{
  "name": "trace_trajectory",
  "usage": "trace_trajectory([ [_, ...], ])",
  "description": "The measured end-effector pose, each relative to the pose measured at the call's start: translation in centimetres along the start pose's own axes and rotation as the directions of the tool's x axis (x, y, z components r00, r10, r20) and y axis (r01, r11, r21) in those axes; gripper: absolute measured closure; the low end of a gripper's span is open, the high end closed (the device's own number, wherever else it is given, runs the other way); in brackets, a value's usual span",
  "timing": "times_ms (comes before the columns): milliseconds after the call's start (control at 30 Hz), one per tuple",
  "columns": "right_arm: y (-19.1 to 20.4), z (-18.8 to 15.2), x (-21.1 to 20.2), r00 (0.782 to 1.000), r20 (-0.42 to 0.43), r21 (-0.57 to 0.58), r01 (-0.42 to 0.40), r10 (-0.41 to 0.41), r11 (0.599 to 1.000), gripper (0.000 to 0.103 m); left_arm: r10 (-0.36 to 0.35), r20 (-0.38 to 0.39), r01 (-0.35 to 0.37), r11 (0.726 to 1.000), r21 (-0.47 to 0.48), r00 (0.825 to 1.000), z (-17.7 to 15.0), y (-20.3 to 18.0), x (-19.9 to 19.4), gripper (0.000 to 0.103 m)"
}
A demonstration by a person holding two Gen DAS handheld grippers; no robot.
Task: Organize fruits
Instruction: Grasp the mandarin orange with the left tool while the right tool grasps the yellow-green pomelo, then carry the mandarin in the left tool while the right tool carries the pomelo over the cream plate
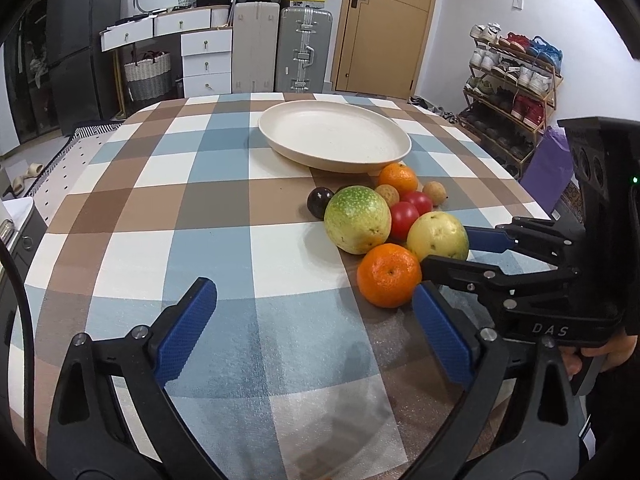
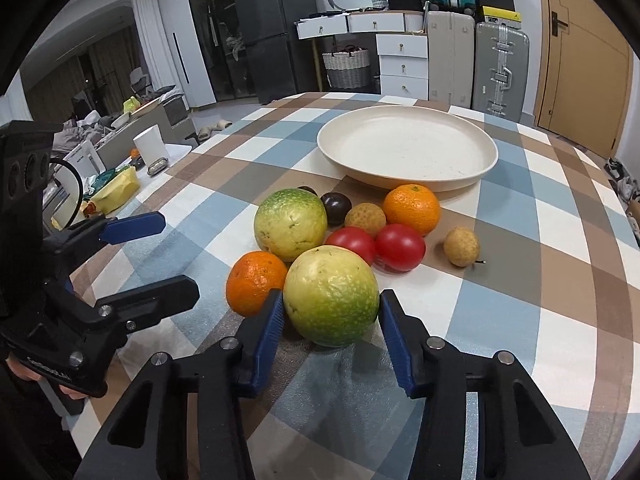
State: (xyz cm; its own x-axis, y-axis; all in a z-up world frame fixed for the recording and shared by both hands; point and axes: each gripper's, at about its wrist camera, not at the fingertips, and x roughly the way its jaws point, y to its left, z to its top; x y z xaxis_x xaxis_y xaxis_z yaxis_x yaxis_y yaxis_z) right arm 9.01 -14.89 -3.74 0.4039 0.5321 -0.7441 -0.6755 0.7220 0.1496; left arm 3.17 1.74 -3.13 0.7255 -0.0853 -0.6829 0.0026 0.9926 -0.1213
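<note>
A pile of fruit lies on the checked tablecloth in front of an empty cream plate point(image 2: 408, 142). My right gripper point(image 2: 330, 312) has its blue pads on either side of the near yellow-green guava point(image 2: 332, 296), touching or nearly touching it; the guava rests on the table. In the left wrist view the same guava point(image 1: 438, 236) sits between the right gripper's fingers point(image 1: 486, 240). Beside it lie an orange point(image 2: 256, 288), a second guava point(image 2: 290, 230), two red tomatoes point(image 2: 400, 246), another orange point(image 2: 412, 208), two longans and a dark plum point(image 2: 336, 208). My left gripper point(image 1: 316, 312) is open and empty, left of the near orange point(image 1: 388, 274).
The plate point(image 1: 334, 136) stands at the table's far middle. The table edge curves away on both sides. Suitcases, white drawers and a shoe rack point(image 1: 516, 80) stand beyond the table. Clutter lies on a low surface to the left point(image 2: 116, 184).
</note>
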Motion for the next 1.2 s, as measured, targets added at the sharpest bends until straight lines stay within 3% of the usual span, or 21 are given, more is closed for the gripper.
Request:
trace_trajectory([
  [67, -0.3, -0.1, -0.1, 1.0, 0.001, 0.022, -0.026, 0.026, 0.999, 0.054, 0.002, -0.006, -0.002, 1.0, -0.003, 1.0, 0.0, 0.0, 0.1, 0.004],
  [267, -1.1, -0.7, -1.5, 0.999, 0.034, 0.053, 0.009, -0.011, 0.999, 0.054, -0.018, -0.049, 0.017, 0.999, -0.031, 0.999, -0.1, -0.4, 0.8, 0.004],
  [533, -2.4, -1.3, -2.5, 0.998, 0.044, 0.083, 0.03, -0.033, 0.996, 0.054, -0.002, -0.109, 0.007, 0.999, 0.042, 0.994, -0.1, -3.6, 2.9, 0.006],
  [700, -3.1, -1.5, -3.2, 0.998, 0.054, 0.094, 0.038, -0.043, 0.995, 0.054, -0.011, -0.145, 0.017, 0.999, 0.041, 0.989, 0.0, -4.1, 3.9, 0.028],
  [867, -3.5, -1.6, -3.4, 0.997, 0.057, 0.103, 0.043, -0.049, 0.994, 0.054, -0.037, -0.147, 0.043, 0.998, 0.038, 0.988, 0.3, -4.2, 4.2, 0.04],
  [1000, -3.6, -1.6, -3.4, 0.997, 0.059, 0.106, 0.042, -0.049, 0.993, 0.054, -0.102, -0.15, 0.108, 0.994, 0.032, 0.983, 0.6, -4.5, 4.2, 0.064],
  [1200, -3.9, -1.5, -3.7, 0.996, 0.071, 0.113, 0.04, -0.048, 0.993, 0.054, -0.117, -0.123, 0.124, 0.991, 0.053, 0.985, 0.6, -5.2, 3.5, 0.064],
])
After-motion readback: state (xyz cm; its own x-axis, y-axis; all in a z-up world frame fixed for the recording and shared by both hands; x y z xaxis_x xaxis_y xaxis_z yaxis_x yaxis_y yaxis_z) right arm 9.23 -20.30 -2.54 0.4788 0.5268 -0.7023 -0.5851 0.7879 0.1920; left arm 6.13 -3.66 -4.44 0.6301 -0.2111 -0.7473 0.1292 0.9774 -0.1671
